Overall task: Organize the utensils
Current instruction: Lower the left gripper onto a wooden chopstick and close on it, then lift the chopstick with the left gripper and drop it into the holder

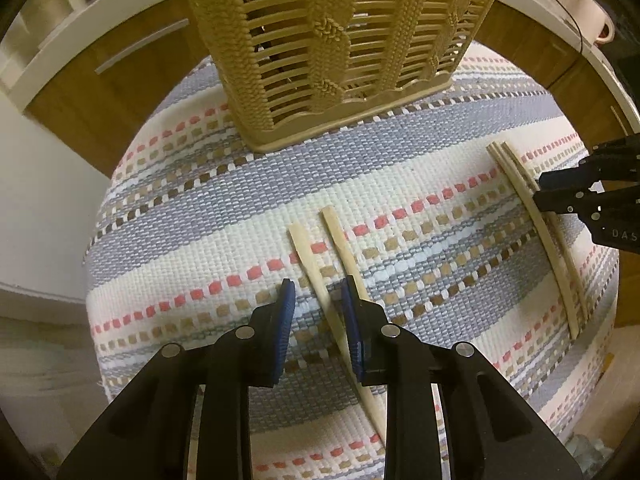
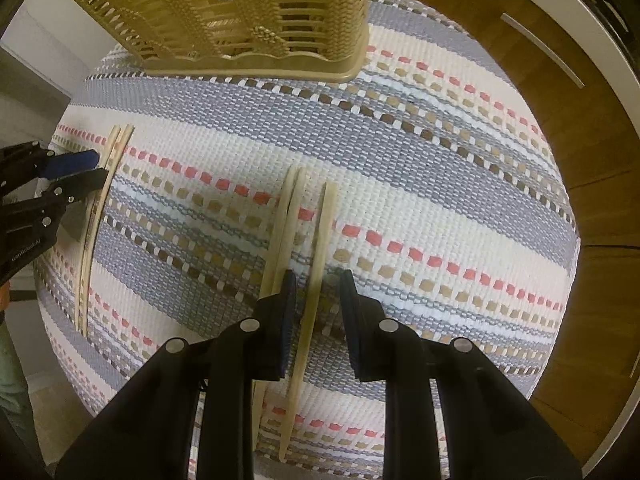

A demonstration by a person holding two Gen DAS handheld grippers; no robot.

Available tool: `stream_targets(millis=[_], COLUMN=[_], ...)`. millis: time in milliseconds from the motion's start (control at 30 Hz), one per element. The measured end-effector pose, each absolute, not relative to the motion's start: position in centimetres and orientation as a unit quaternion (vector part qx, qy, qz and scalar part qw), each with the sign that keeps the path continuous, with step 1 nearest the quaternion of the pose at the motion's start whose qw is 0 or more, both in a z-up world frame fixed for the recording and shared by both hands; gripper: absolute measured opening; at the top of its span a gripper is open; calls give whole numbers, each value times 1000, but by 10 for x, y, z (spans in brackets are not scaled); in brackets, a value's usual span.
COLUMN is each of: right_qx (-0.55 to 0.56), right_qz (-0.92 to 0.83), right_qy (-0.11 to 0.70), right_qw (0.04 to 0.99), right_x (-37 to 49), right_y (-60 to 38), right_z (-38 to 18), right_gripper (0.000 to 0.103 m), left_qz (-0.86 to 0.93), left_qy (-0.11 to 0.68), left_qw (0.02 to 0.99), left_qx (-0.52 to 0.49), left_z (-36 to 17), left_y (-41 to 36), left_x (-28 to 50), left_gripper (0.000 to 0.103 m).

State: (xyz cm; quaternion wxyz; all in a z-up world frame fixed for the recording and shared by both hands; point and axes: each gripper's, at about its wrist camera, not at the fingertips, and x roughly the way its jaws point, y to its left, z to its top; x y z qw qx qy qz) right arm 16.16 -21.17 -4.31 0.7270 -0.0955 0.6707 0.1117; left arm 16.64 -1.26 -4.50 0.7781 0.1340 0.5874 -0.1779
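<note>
A tan woven-look plastic basket stands at the far side of a striped woven mat; it also shows in the right wrist view. My left gripper is open low over two pale wooden chopsticks; one lies between the jaws, the other under the right jaw. My right gripper is open over other chopsticks; one lies between its jaws, a pair lies by the left jaw. Each gripper shows in the other's view, the right and the left.
The mat covers a small round table. Wooden cabinets with metal handles and a white counter stand behind. A white mug and a cable sit on the counter at the right.
</note>
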Motion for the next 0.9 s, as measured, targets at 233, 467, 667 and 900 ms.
stream_targets(millis=[233, 467, 667, 900], right_qx=[-124, -105, -90, -84], right_qz=[112, 131, 158, 195], right_qy=[655, 633, 585, 506], right_qw=[736, 756, 791, 836], right_x=[158, 139, 114, 77], right_y=[-207, -213, -222, -229], right_z=[-44, -33, -4, 51], right_gripper=[6, 4, 4, 4], left_qz=[-159, -181, -197, -222], left_qy=[577, 530, 460, 380], left_qw=[787, 822, 863, 897], left_qx=[150, 100, 65, 41], left_z=[-44, -23, 21, 70], left_y=[-18, -8, 3, 1], left_x=[169, 138, 112, 93], left_gripper=[4, 3, 3, 3])
